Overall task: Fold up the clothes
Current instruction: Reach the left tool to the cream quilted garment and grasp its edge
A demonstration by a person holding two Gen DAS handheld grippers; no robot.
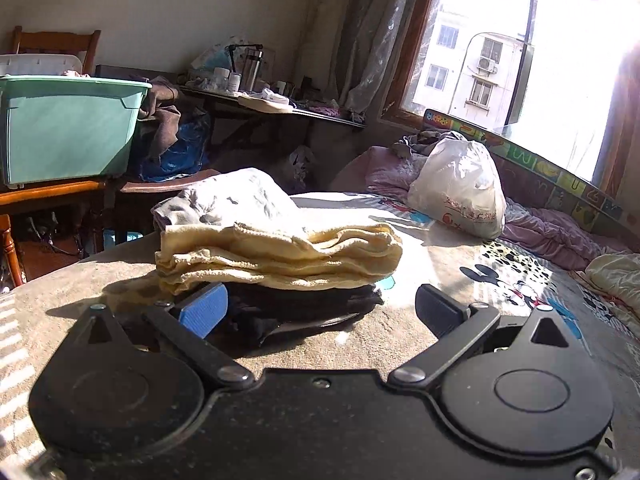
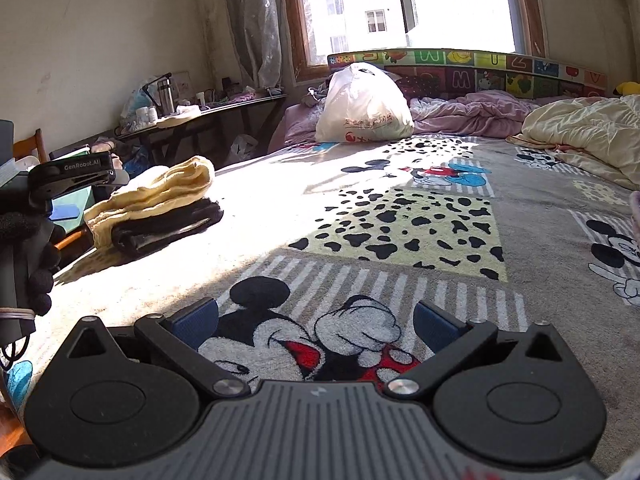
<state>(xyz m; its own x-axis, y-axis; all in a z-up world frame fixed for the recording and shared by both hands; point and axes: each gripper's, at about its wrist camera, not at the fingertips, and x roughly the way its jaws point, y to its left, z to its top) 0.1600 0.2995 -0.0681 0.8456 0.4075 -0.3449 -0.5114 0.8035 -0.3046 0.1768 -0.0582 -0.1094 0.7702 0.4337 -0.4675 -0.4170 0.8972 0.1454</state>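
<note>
A stack of folded clothes lies on the bed: a pale yellow garment [image 1: 280, 256] on top of a black one [image 1: 304, 308], with a grey crumpled piece [image 1: 228, 200] behind. My left gripper [image 1: 320, 308] is open and empty, low on the blanket just before the stack. The stack also shows in the right wrist view, the yellow garment [image 2: 160, 192] over the black garment [image 2: 168, 224], at the left. My right gripper [image 2: 316, 322] is open and empty over the Mickey Mouse blanket [image 2: 400, 216]. The left gripper's body [image 2: 68, 176] shows at the left edge.
A white plastic bag [image 1: 460, 184] sits at the head of the bed by pink bedding [image 2: 472, 112] and a cream quilt [image 2: 584, 132]. A teal bin [image 1: 68, 124] stands on a wooden chair at left. A cluttered dark table [image 2: 208, 116] runs along the wall.
</note>
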